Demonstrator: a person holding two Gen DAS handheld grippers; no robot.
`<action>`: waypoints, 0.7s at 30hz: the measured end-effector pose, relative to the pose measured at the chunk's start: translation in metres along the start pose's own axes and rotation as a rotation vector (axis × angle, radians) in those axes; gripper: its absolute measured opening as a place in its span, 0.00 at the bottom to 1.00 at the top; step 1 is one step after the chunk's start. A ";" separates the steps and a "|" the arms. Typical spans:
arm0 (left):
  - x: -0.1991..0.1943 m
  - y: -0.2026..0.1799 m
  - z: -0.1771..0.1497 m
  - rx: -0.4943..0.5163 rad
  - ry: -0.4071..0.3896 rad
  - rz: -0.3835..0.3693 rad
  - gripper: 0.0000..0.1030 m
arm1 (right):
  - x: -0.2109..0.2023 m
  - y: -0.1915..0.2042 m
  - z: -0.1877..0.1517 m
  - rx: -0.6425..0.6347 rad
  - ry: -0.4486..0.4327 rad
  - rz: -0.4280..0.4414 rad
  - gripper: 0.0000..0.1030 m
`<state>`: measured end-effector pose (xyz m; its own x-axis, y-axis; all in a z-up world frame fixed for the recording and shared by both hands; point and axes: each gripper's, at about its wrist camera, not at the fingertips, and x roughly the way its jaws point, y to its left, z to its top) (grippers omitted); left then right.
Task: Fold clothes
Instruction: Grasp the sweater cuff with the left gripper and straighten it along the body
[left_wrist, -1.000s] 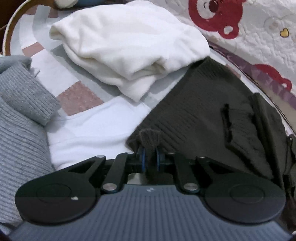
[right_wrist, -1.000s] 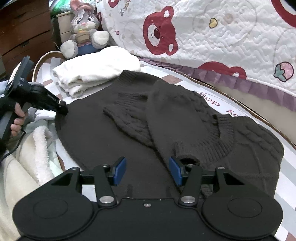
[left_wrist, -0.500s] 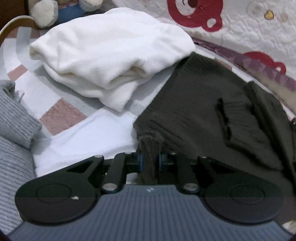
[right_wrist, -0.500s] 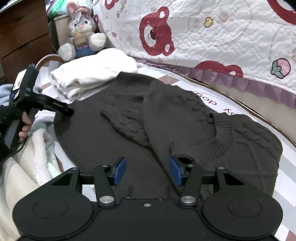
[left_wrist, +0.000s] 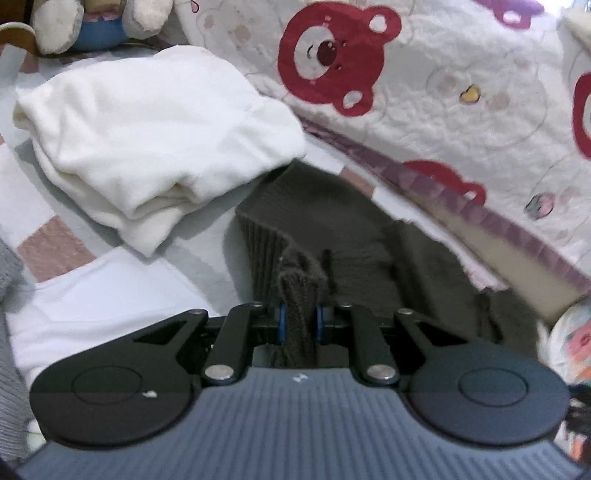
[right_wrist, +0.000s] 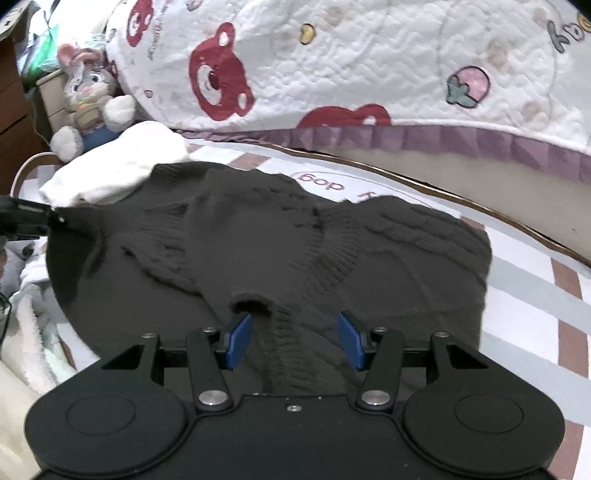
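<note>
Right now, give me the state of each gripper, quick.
Left gripper: shut on a bunched edge of the dark sweater.
Right gripper: open, holding nothing, fingers either side of a sweater fold.

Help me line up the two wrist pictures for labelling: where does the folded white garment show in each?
Left wrist: the folded white garment fills the upper left, beyond the dark sweater pinched in the left gripper.
Right wrist: the garment lies small at far left, behind the sweater's far corner.
Shared landmark: the plush rabbit, just beyond the garment.
</note>
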<state>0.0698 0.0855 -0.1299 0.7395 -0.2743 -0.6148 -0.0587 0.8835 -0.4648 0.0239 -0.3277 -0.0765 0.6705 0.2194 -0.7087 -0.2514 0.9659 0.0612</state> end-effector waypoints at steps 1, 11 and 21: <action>0.001 0.000 0.000 -0.001 0.001 0.000 0.13 | 0.001 -0.002 0.000 0.000 0.003 -0.005 0.55; 0.030 0.012 -0.010 0.006 0.121 0.116 0.45 | 0.009 -0.023 -0.006 0.059 0.050 -0.067 0.56; 0.044 0.017 -0.013 0.037 0.176 0.202 0.65 | 0.015 -0.028 -0.010 0.080 0.088 -0.071 0.56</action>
<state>0.0922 0.0833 -0.1733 0.5869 -0.1498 -0.7957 -0.1660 0.9396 -0.2994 0.0342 -0.3527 -0.0957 0.6197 0.1401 -0.7722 -0.1461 0.9873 0.0618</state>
